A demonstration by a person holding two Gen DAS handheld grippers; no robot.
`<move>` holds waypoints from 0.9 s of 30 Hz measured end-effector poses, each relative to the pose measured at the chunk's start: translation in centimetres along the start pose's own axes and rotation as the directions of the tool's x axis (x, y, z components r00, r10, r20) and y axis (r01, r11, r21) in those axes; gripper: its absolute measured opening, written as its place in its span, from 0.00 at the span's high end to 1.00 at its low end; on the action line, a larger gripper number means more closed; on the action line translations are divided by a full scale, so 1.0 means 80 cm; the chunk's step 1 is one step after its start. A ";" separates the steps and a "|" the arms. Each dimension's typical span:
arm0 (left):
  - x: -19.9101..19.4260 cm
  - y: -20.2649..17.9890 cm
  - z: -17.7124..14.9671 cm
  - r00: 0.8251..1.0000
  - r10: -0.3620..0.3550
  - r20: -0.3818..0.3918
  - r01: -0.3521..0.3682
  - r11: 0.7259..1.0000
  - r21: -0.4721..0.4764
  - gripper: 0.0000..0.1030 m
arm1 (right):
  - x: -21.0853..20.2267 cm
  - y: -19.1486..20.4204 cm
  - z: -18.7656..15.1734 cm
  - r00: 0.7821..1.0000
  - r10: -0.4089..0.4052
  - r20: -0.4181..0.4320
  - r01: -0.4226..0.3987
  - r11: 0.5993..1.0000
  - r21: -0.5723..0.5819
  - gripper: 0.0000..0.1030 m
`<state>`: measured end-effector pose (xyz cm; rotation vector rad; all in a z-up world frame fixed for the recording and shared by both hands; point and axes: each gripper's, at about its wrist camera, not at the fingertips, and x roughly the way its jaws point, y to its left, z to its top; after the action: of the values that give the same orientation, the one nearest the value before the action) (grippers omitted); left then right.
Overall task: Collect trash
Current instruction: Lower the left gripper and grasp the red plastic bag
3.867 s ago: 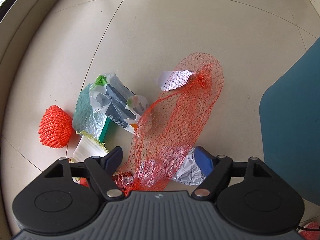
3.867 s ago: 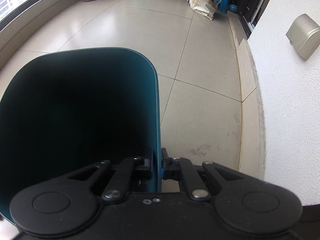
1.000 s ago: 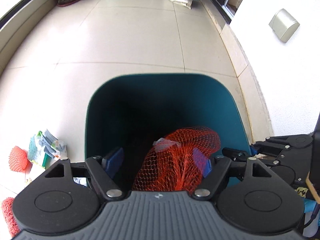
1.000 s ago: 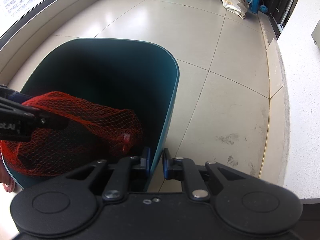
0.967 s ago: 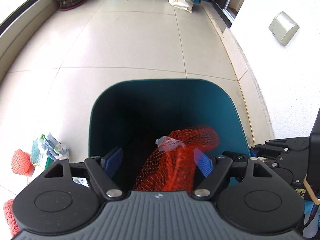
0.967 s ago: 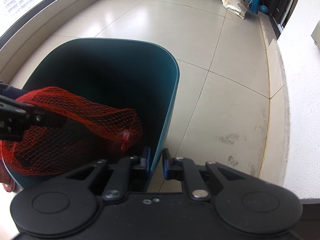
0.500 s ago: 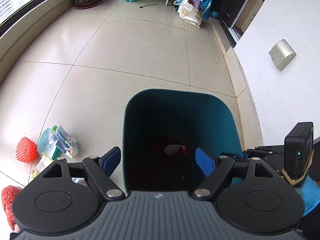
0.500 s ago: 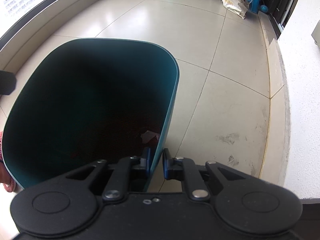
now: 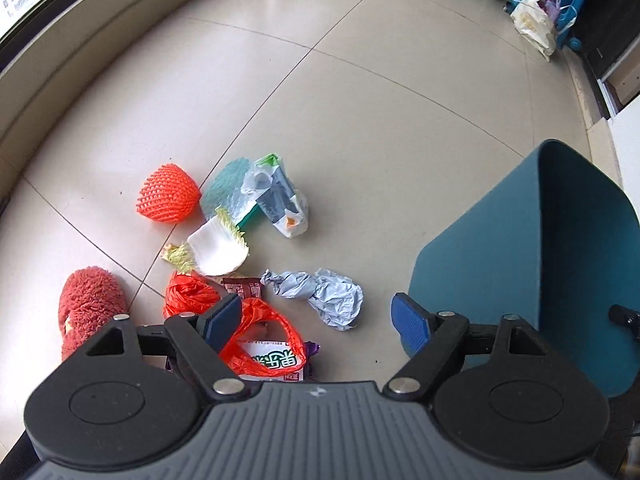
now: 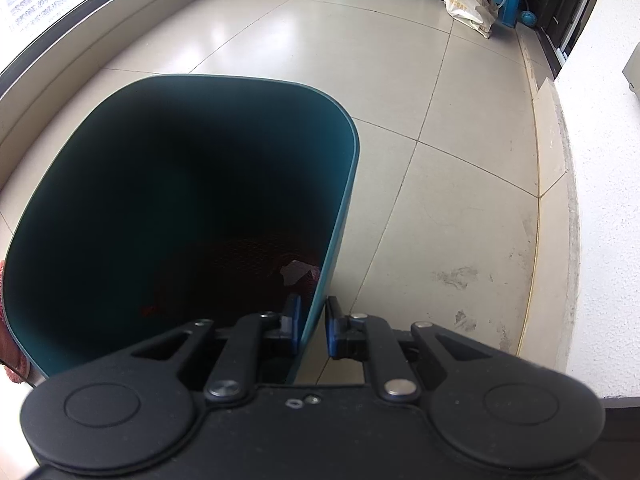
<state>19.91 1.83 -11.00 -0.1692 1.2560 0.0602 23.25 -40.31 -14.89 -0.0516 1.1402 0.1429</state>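
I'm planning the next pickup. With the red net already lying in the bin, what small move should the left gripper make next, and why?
Probably lower the open left gripper onto the crumpled silver wrapper: it lies loose on the floor between the fingers, while the right gripper pinches the teal bin by its rim.

Bright daylight; floor glare; fisheye-warped edges; sharp

Left tool (image 9: pixel 316 316) wide open above crumpled silver wrapper (image 9: pixel 320 294), floor litter, teal bin (image 9: pixel 520 264) right.
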 end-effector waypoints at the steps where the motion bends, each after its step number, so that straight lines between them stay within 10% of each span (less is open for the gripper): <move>1: 0.011 0.008 0.003 1.000 0.025 -0.006 -0.025 1.000 -0.016 0.21 | 0.000 0.001 0.000 1.000 0.000 0.000 0.000 1.000 0.000 0.89; 11: 0.163 0.112 0.013 0.973 0.122 -0.194 -0.163 0.965 -0.207 0.21 | -0.002 0.003 -0.001 1.000 -0.003 0.003 0.003 1.000 -0.013 0.88; 27: 0.260 0.140 -0.018 0.929 0.241 -0.280 -0.289 0.946 -0.144 0.30 | 0.004 0.007 0.003 1.000 -0.011 -0.014 0.011 1.000 -0.009 0.89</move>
<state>23.41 11.68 -32.23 -0.1676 1.5306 0.4016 23.54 -39.70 -15.02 -0.0672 1.1528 0.1380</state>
